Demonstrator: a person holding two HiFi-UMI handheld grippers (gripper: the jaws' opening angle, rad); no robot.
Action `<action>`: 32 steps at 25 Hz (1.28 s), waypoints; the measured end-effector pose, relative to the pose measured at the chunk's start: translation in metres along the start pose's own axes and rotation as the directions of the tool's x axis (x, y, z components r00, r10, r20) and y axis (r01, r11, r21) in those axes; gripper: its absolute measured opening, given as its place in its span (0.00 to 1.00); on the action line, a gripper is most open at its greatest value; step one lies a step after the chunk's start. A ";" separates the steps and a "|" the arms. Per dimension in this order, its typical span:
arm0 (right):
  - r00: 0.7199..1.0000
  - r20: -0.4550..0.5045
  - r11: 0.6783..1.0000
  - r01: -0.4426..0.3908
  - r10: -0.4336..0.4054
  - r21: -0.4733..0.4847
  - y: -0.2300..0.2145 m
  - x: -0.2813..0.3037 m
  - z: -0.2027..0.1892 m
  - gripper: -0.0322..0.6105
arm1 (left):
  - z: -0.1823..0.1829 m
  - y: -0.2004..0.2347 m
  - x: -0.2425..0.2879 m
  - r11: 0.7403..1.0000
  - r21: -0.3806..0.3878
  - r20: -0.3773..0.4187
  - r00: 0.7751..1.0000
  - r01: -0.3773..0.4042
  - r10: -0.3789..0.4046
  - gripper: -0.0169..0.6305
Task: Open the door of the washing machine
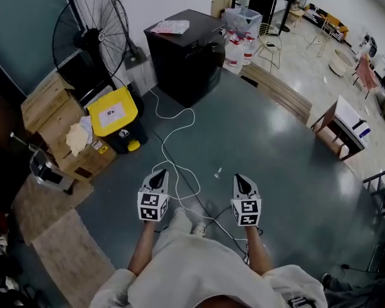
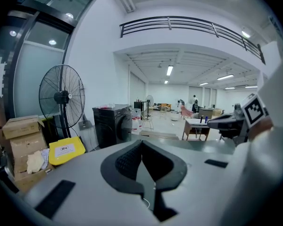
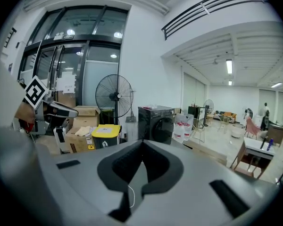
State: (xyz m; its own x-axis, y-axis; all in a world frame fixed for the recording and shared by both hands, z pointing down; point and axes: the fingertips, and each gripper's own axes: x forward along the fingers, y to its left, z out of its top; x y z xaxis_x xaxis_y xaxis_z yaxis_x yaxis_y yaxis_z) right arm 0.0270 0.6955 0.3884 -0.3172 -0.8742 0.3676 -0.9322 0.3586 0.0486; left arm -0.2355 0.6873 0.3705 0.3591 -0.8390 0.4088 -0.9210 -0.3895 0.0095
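The washing machine (image 1: 186, 53) is a black front-loader standing on the far side of the grey floor, with a paper lying on its top. Its round door (image 3: 168, 126) faces right and looks closed; it also shows in the left gripper view as the washing machine (image 2: 112, 124). My left gripper (image 1: 159, 174) and right gripper (image 1: 239, 180) are held side by side over the floor, well short of the machine and pointing toward it. The left gripper (image 2: 142, 141) and the right gripper (image 3: 142, 142) both have their jaws together with nothing between them.
A yellow-lidded bin (image 1: 115, 114), cardboard boxes (image 1: 51, 117) and a standing fan (image 1: 93, 34) are left of the machine. A white cable (image 1: 173, 140) runs across the floor toward me. Water bottles (image 1: 237, 47), a wooden pallet (image 1: 282, 92) and a small table (image 1: 343, 127) lie to the right.
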 end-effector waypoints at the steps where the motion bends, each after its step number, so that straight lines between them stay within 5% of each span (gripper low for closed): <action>1: 1.000 -0.002 1.000 -0.001 0.001 0.002 -0.002 0.002 -0.001 0.05 | 0.000 0.000 0.002 1.000 -0.001 -0.003 1.000 0.000 0.000 0.04; 19: 1.000 -0.023 0.999 0.006 -0.007 -0.037 -0.065 0.127 0.026 0.05 | 0.035 0.037 0.147 0.999 -0.025 -0.004 1.000 0.029 -0.029 0.04; 32: 0.999 -0.025 0.998 0.039 -0.040 -0.052 -0.116 0.298 0.114 0.05 | 0.110 0.126 0.308 0.996 -0.047 -0.005 0.997 0.078 -0.079 0.04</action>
State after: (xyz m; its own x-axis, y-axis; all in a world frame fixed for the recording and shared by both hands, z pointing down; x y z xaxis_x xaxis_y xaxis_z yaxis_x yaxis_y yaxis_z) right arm 0.0208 0.3555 0.3864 -0.2752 -0.8794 0.3885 -0.9333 0.3413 0.1113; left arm -0.2243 0.3381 0.3975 0.4296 -0.8039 0.4114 -0.8961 -0.4357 0.0844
